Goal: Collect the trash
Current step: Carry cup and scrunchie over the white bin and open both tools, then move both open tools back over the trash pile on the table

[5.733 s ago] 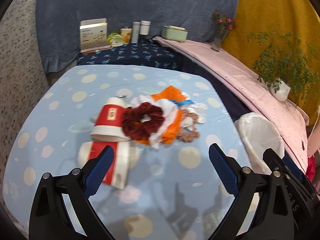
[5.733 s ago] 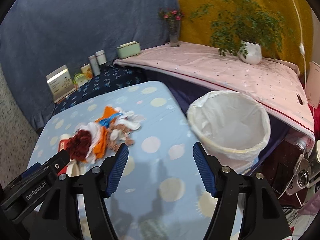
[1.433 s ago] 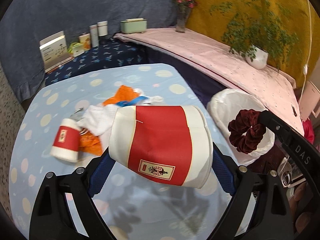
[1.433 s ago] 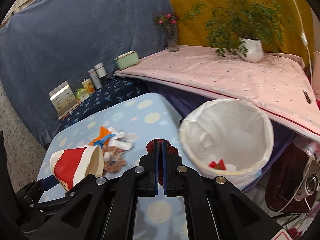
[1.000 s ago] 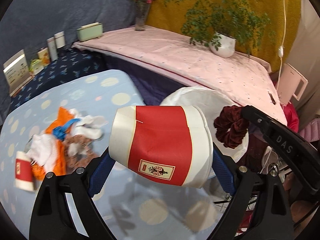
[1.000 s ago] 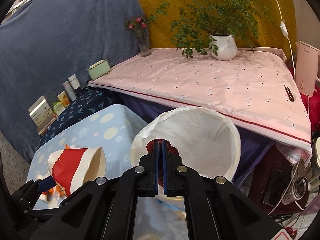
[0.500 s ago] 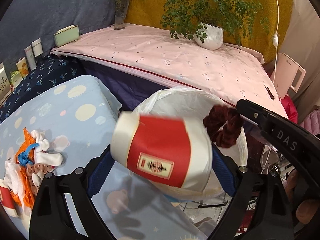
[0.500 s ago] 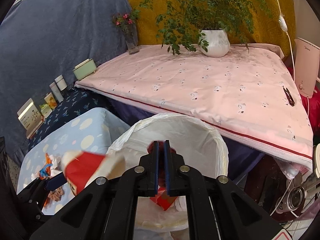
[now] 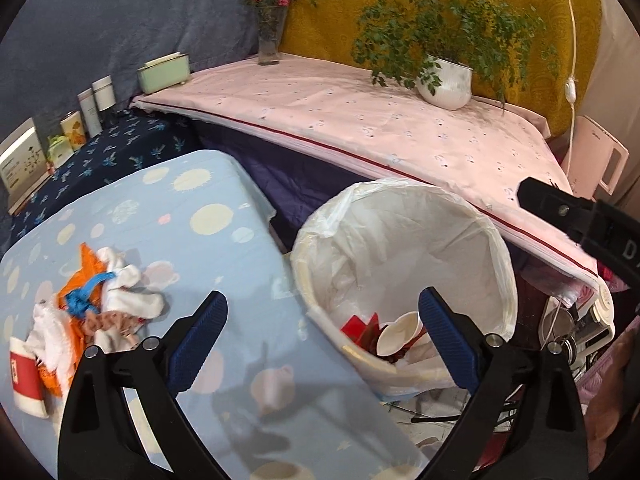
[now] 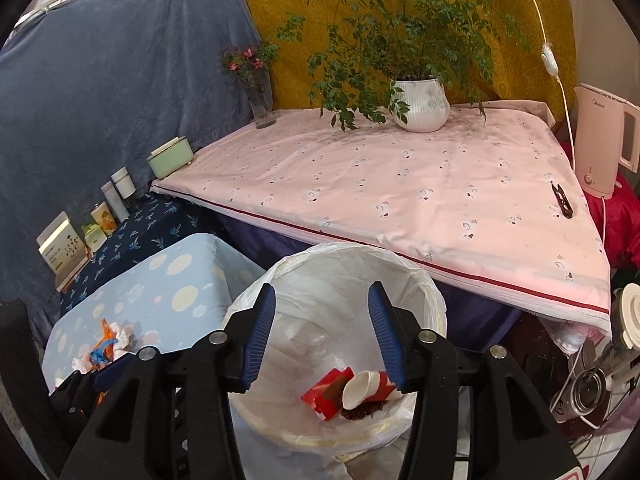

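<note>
- Blue-padded jaws of the left hand-held gripper (image 9: pixel 320 320) stand wide apart and are opening a touch more, nothing between them, pointing downward over the near rim of the white-lined trash bin (image 9: pixel 496 248) and the edge of the desk (image 9: pixel 224 240).
- Right hand-held gripper (image 10: pixel 322 336) is tilted down right above the bin (image 10: pixel 436 300), its jaws parting as we watch, with empty air between the pads.
- Down in the bin lies a red-and-white paper cup (image 10: pixel 366 388) on its side, mouth toward the camera, touching red scraps (image 10: pixel 326 394) and a dark red scrunchie (image 10: pixel 360 410) beneath it.
- From the left wrist view the same cup (image 9: pixel 398 334) shows at the bin's bottom, just beside the right pad.
- Still on the spotted blue desk cloth: a heap of orange, white and blue litter (image 9: pixel 100 300), and another red-and-white cup (image 9: pixel 26 380) at the far left edge, well apart from both grippers.
- Right gripper's black body (image 9: pixel 580 220) juts in from the right of the left wrist view, above the bin's far rim.
</note>
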`<state>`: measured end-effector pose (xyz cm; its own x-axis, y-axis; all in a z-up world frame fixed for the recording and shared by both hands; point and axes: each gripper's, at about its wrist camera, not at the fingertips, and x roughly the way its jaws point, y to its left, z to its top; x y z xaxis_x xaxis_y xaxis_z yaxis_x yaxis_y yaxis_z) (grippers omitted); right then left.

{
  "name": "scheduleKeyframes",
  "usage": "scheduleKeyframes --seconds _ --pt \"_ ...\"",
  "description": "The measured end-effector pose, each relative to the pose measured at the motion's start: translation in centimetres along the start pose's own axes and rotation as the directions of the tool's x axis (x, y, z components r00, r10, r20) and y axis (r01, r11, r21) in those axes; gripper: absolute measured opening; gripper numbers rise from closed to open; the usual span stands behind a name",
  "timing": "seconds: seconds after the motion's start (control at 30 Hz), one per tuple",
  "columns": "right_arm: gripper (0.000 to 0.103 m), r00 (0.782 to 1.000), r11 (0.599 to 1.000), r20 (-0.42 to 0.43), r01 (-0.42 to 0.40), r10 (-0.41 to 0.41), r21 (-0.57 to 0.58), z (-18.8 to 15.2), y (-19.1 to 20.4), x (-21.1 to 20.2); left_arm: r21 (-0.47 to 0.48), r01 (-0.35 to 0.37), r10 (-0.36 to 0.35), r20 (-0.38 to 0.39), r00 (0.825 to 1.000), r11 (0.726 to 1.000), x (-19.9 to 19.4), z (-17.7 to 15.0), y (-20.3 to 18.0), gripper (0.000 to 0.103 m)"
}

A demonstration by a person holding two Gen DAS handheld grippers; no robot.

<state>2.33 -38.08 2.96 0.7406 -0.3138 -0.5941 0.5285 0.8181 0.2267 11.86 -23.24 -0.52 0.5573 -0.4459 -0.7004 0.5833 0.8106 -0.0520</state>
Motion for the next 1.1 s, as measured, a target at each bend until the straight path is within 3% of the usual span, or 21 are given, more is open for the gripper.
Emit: scheduleKeyframes --seconds 0.5,0.77,1.1 --pt "0.06 0.998 0.994 -0.021 -0.055 0.054 -0.095 -3.5 7.0 -3.1 -0.12 -0.162 0.164 0.003 0.987 0.979 -6.1 -3.8 7.5 0.092" --pt "0.061 0.993 0.983 -0.069 -0.109 0.099 -0.147 -6.6 11.8 -4.1 -0.178 -0.274 0.274 -0.024 0.961 0.945 -9.2 -7.2 13.3 0.092" --pt "0.061 0.979 0.96 -0.134 -0.182 0.156 -0.212 -10.1 18.2 -4.9 -0.248 -0.362 0.362 -0.047 0.931 0.898 -12.3 -10.7 19.7 0.092"
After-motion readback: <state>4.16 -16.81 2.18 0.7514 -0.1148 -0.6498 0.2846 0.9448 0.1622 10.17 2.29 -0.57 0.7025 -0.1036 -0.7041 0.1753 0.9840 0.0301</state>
